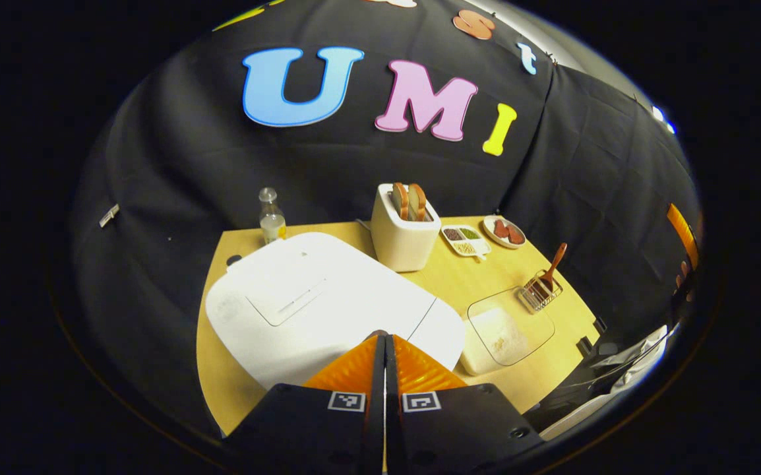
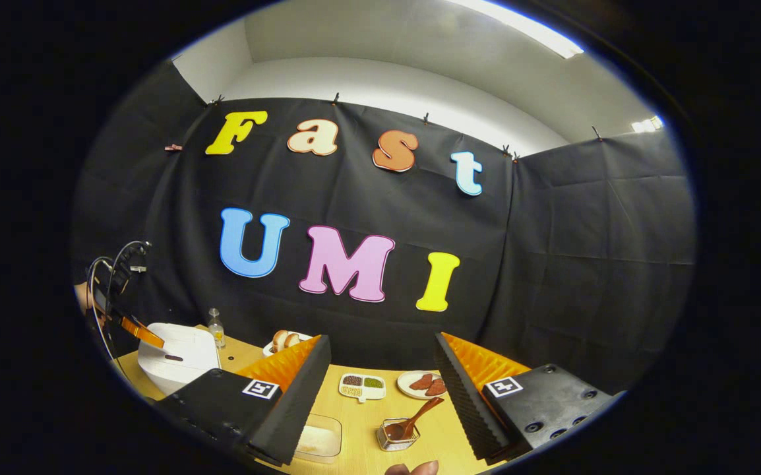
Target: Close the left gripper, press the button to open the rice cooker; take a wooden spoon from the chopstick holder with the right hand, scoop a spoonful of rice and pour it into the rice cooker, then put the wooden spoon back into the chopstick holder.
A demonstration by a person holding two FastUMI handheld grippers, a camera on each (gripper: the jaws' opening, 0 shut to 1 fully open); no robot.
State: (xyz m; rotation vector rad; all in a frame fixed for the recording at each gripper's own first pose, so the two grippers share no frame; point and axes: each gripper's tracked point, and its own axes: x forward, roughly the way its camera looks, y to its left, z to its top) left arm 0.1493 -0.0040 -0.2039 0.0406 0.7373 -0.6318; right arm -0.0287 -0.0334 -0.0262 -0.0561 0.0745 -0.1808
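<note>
Your left gripper (image 1: 384,343) has its two fingers pressed together, nothing between them, tips hovering just above the front edge of the rice cooker (image 1: 328,303). The cooker is white w/ its lid down; it sits on the left part of the wooden table (image 1: 459,280). The button itself is hard to make out from this angle, possibly hidden under the fingertips.

To the cooker's right, near the table's front, is a clear container of rice (image 1: 506,330). Just behind that stands the chopstick holder (image 1: 540,291), a small wire basket, w/ the wooden spoon (image 1: 552,264) leaning up out of it, handle tilted right. Further back: a white toaster (image 1: 403,231) holding bread slices, a divided dish of grains (image 1: 465,240), a small plate (image 1: 504,231), and a bottle (image 1: 272,218) at the back left.

Your right gripper (image 2: 380,382) is spread wide, empty, held up well above the table. In the right gripper view, the holder and spoon lie low between its fingers, the rice container to their left. Fingertips of a hand (image 2: 413,468) peek in at the bottom edge.
</note>
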